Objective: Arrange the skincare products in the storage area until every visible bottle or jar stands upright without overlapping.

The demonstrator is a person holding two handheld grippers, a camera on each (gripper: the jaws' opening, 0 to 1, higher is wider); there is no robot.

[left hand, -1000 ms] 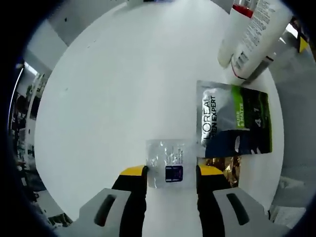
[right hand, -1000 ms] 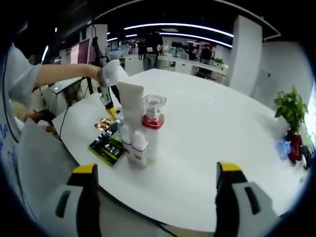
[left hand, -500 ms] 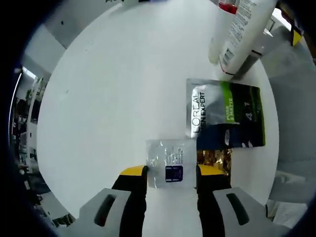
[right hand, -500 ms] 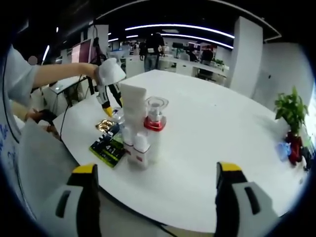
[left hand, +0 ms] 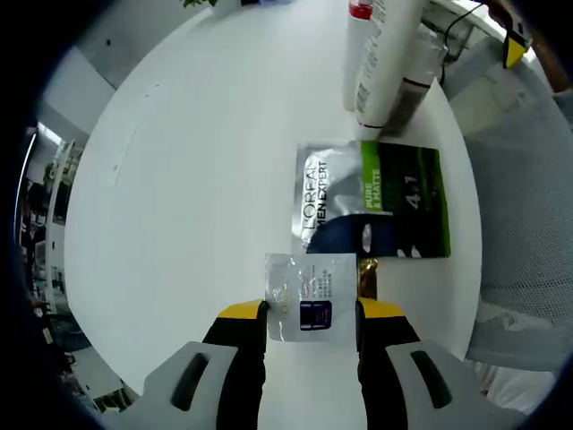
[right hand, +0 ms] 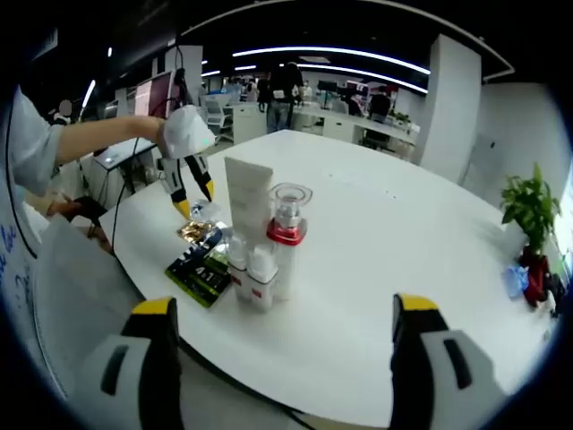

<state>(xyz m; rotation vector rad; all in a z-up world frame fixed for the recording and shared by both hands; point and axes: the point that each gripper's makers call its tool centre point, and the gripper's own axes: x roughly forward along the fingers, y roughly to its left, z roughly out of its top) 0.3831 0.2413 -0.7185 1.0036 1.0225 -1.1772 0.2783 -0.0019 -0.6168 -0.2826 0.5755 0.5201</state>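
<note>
My left gripper (left hand: 311, 311) is shut on a small silver sachet (left hand: 309, 305), held above the white round table (left hand: 197, 170). Beyond it lie a gold sachet (left hand: 368, 274) and a green and silver L'Oreal sachet (left hand: 372, 202). White tubes (left hand: 380, 54) stand upright farther off. In the right gripper view my right gripper (right hand: 282, 309) is open and holds nothing, at the near table edge. Ahead of it stand a tall white tube (right hand: 248, 206), a red-collared pump bottle (right hand: 287, 237) and small white tubes (right hand: 260, 276), close together. The left gripper (right hand: 183, 204) hangs to their left over the sachets.
A person's gloved hand (right hand: 185, 134) and sleeve reach in from the left. A potted plant (right hand: 528, 219) stands at the far right. People and desks fill the office behind. The table edge (right hand: 295, 408) runs just ahead of my right gripper.
My left gripper has carried the silver sachet away from the bottles, which have slid leftwards and up in its view. The right gripper has stayed still and open.
</note>
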